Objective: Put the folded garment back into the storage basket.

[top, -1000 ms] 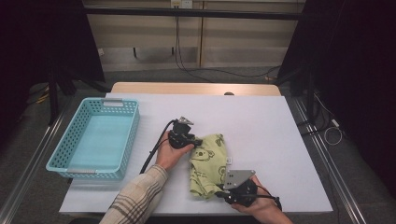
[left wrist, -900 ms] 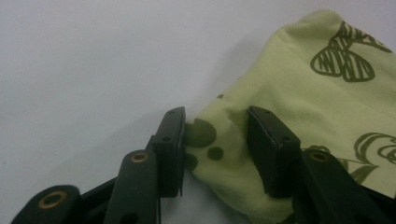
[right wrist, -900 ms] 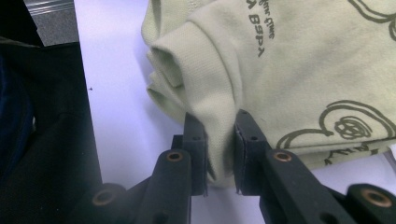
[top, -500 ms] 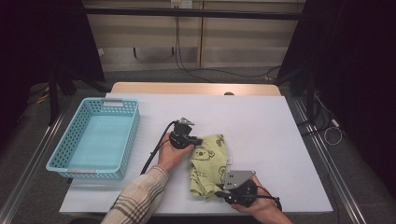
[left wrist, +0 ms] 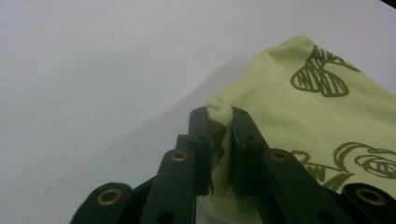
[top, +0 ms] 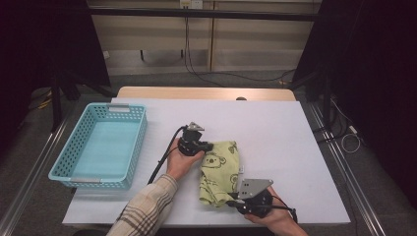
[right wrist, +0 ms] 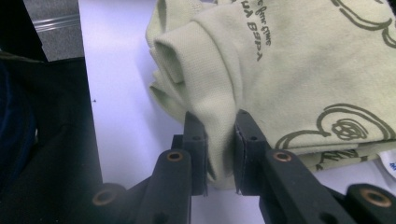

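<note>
A pale green garment (top: pixel 219 169) printed with dark koala and butterfly drawings lies folded on the white table (top: pixel 275 132). My left gripper (top: pixel 205 146) is at its upper left corner; its jaws have just been closing and now pinch a fold of the garment (left wrist: pixel 299 112) between the pads (left wrist: pixel 201 135). My right gripper (top: pixel 230 200) is at the lower end near the table's front edge, shut on a ribbed edge of the garment (right wrist: pixel 261 60), seen between its fingers (right wrist: pixel 195 140).
A light blue plastic basket (top: pixel 74 167) stands on the left side of the table. Beyond the far edge runs a wooden strip (top: pixel 206 92), with cables hanging behind. Metal rails flank the table on both sides.
Both hands have stayed where they were at the two ends of the garment, which lies the same.
</note>
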Demonstrator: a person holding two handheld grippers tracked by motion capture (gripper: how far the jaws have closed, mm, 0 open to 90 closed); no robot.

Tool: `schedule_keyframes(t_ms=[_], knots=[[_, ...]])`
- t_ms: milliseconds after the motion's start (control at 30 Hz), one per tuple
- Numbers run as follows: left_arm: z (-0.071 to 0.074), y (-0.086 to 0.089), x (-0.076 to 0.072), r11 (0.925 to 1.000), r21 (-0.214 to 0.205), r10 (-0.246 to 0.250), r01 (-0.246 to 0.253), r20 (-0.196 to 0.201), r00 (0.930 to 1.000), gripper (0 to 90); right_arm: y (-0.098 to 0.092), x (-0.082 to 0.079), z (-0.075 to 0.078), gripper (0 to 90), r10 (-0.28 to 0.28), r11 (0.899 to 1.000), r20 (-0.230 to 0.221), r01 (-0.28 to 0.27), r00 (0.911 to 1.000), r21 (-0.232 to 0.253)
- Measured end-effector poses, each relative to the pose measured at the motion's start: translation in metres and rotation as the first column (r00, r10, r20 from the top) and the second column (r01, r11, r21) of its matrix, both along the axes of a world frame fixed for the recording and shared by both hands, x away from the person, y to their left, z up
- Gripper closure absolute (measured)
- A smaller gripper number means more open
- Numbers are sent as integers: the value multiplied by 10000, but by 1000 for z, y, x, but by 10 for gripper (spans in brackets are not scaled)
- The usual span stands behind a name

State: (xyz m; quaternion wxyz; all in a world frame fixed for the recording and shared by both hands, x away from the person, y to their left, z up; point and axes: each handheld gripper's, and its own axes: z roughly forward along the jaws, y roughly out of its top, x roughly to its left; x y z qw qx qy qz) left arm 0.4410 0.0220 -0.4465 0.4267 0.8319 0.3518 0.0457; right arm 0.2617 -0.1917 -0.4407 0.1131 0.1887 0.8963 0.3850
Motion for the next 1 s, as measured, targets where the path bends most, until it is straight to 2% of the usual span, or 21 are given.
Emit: schedule_keyframes(t_ms=[67, 267, 433, 467, 633, 733, 767, 833, 867, 933, 1000], knots=[[2, 0, -2, 9999, 136, -16, 15, 51, 10000, 809, 0, 0, 0, 782, -33, 10000, 25, 33, 10000, 43], [6, 1, -1, 9999, -128, -40, 44, 296, 9996, 810, -2, 0, 3, 782, -61, 9995, 22, 61, 10000, 310], [12, 1, -1, 9994, -339, 42, -33, 251, 9997, 811, -4, 1, 5, 782, -126, 9984, 88, 121, 9999, 559], [12, 1, -1, 9995, -327, -4, 16, 363, 9993, 811, -4, 1, 5, 782, -172, 9982, 63, 169, 9998, 575], [18, 0, -2, 9998, -175, 3, 4, 418, 9991, 812, -5, 0, 7, 782, -229, 9968, 53, 224, 9997, 772], [21, -1, -1, 9997, -231, -27, 38, 511, 9987, 812, -5, 0, 9, 782, -267, 9959, 131, 255, 9996, 871], [23, -1, -1, 9993, -363, 7, 13, 557, 9984, 812, -5, 0, 9, 782, -289, 9950, 142, 274, 9995, 957], [26, -1, -2, 9995, -303, -4, 23, 637, 9980, 813, -6, 0, 10, 782, -319, 9942, 237, 293, 9992, 1032], [27, -1, -2, 9988, -488, 56, -22, 689, 9976, 813, -6, -1, 11, 782, -384, 9926, 170, 361, 9991, 1159], [31, 0, -1, 9992, -382, -48, 76, 727, 9973, 813, -7, 0, 11, 782, -377, 9905, 236, 342, 9990, 1334], [33, -1, -1, 9984, -570, 94, -50, 773, 9970, 813, -7, 0, 12, 782, -390, 9890, 372, 333, 9985, 1440]])
